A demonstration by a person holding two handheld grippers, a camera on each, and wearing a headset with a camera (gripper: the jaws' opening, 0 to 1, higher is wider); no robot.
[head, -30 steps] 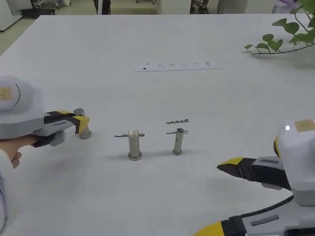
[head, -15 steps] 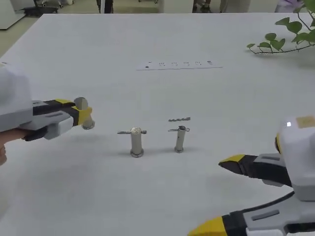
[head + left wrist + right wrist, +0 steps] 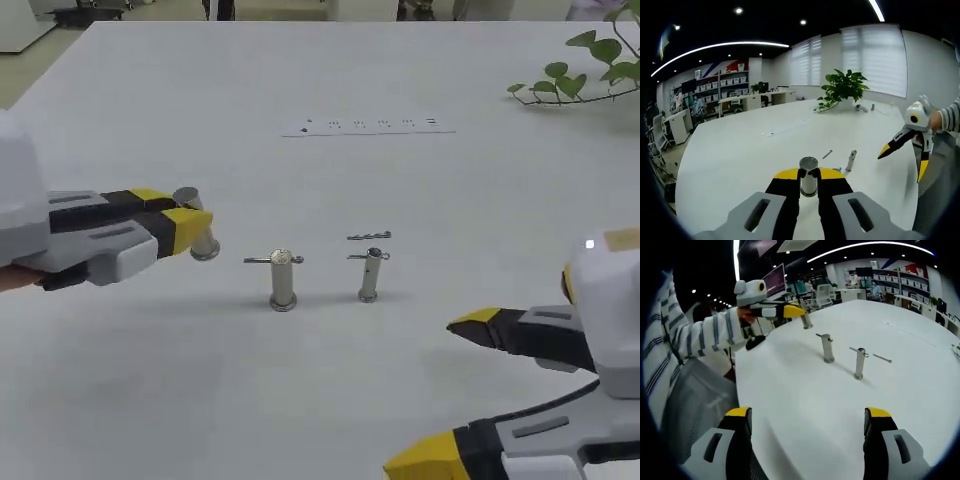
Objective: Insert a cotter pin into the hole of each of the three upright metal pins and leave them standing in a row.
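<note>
My left gripper is shut on an upright metal pin, left of the other two; the same pin stands between its jaws in the left gripper view. The middle pin and the right pin stand on the white table, each with a cotter pin through its top. A loose cotter pin lies just behind the right pin. My right gripper is open at the near right with nothing between its fingers. In the right gripper view, both standing pins lie ahead of its jaws.
A flat white strip with small marks lies in the far middle of the table. Plant leaves reach in at the far right corner. A striped sleeve shows behind the left gripper.
My left gripper has carried its metal pin to the right, closer to the middle pin. The right gripper has stayed open in nearly the same place.
</note>
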